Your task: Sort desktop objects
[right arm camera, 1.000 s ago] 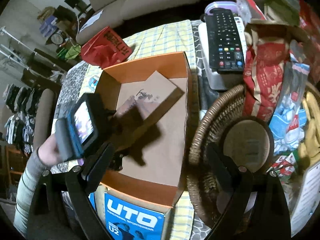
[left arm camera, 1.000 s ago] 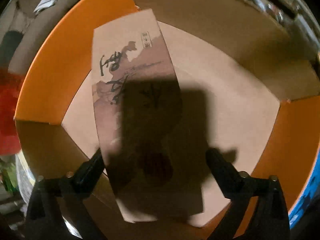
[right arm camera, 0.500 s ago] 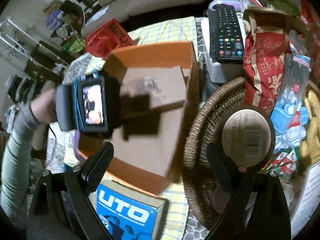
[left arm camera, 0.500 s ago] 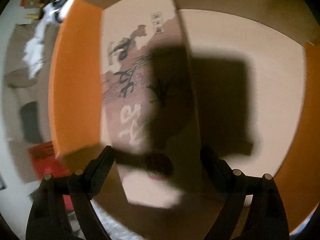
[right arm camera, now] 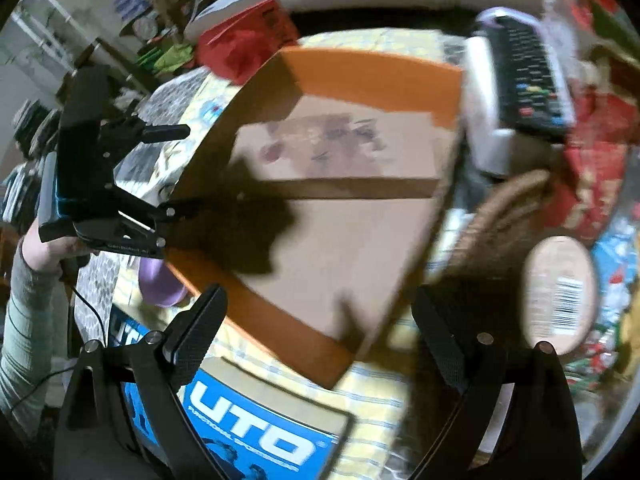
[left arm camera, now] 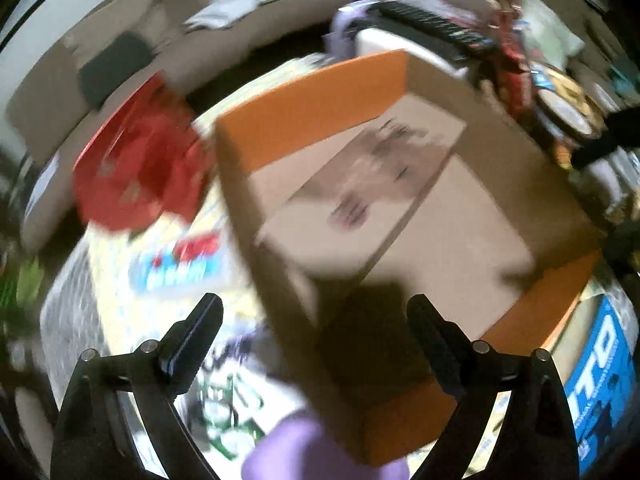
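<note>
One flat printed carton (left arm camera: 372,184) lies inside the orange box (left arm camera: 308,92), on its cardboard floor and close along the far orange wall; it rests flat with its printed face up, which reads as a thing already sorted into the box and left there; nothing grips it now. The left tool (left arm camera: 314,340) hangs above the near corner of the box with its jaws opening, and nothing lies between them; in the right wrist view the same tool (right arm camera: 176,168) stands at the left rim of the box, a hand (right arm camera: 52,246) in a pale sleeve behind it, and its shadow falls across the box floor; I judge that it is finished with the carton and free for the next object. The right tool (right arm camera: 320,332) has its jaws well apart and empty, above the near orange corner; just right of it a wicker basket (right arm camera: 504,200) holds a round lidded tub (right arm camera: 560,292), a likely next pick, though that is a guess. Around the box the worktop (right arm camera: 372,392) under its yellow checked cloth is crowded: a blue UTO box (right arm camera: 256,436) at the near edge, a purple thing (right arm camera: 158,284) at the left corner, a red bag (right arm camera: 244,44) beyond, and a remote control (right arm camera: 524,76) on a white device to the right; both views are blurred.
</note>
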`<state>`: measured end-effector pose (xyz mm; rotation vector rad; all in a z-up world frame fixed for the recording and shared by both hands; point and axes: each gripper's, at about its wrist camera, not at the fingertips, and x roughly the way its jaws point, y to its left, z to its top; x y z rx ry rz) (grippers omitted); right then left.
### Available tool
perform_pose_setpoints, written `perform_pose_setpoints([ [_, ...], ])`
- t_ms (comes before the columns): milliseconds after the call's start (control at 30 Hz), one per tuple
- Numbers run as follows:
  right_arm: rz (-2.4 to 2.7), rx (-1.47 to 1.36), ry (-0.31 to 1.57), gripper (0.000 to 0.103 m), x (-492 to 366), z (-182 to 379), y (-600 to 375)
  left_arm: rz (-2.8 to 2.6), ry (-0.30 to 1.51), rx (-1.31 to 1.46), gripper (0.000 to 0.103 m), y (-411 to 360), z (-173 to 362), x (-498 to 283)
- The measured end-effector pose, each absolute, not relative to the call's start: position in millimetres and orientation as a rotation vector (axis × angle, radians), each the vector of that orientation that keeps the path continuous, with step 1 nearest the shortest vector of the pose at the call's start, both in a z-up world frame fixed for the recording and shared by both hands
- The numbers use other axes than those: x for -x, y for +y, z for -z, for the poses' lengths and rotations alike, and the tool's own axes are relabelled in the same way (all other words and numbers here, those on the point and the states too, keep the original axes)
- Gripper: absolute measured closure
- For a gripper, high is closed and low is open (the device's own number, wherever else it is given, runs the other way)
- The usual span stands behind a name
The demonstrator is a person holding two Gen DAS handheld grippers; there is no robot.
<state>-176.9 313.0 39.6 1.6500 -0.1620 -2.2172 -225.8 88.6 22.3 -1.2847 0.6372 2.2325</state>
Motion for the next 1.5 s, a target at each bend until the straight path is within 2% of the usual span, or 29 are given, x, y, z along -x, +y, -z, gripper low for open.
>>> perform_pose_setpoints([
  [233, 2.103, -1.781, -0.149, 0.012, 170, 1, 290, -2.1, 0.337, 1.432, 0.008, 75, 7, 207],
  [333, 2.031, -1.822, -0.187, 0.014, 164, 8, 293, -2.056, 0.211, 1.433, 0.007, 81, 0, 193],
  [500, 2.055, -1.823, -0.01, 0.014, 157, -3, 288, -1.983, 0.139, 1.426, 0.007, 85, -4, 174],
  [600, 2.224, -1.748, 0.194, 0.013, 176, -34, 281, -2.106, 0.234, 1.383, 0.008, 77, -21, 183],
  [633, 2.246, -1.744, 0.188, 0.012, 187, -42, 281, -2.165, 0.28, 1.348, 0.008, 78, -32, 187],
  [667, 2.229, -1.769, 0.12, 0.01, 195, -44, 283, -2.217, 0.328, 1.29, 0.008, 78, -43, 188],
  [767, 2.165, -1.835, -0.377, 0.01, 217, -43, 311, -2.204, 0.512, 1.131, 0.005, 102, -70, 208],
  [800, 2.193, -1.823, -0.433, 0.01, 219, -46, 318, -2.158, 0.571, 1.121, 0.005, 115, -70, 215],
  [933, 2.32, -1.784, -0.3, 0.01, 202, -61, 329, -1.965, 0.875, 1.155, 0.004, 170, -41, 237],
  [1100, 2.293, -1.786, -0.29, 0.01, 174, -63, 349, -1.844, 1.267, 1.188, 0.003, 212, 14, 241],
  [1167, 2.287, -1.782, -0.272, 0.01, 167, -62, 353, -1.817, 1.324, 1.237, 0.002, 224, 30, 246],
  [1267, 2.269, -1.762, -0.277, 0.01, 163, -56, 356, -1.809, 1.317, 1.321, 0.001, 230, 45, 252],
  [1367, 2.263, -1.746, -0.281, 0.01, 159, -52, 354, -1.882, 1.189, 1.39, 0.003, 227, 41, 259],
  [1400, 2.261, -1.737, -0.291, 0.01, 159, -51, 354, -1.923, 1.136, 1.405, 0.01, 226, 36, 263],
  [1500, 2.25, -1.708, -0.389, 0.01, 160, -49, 357, -1.986, 1.019, 1.495, 0.01, 221, 30, 267],
])
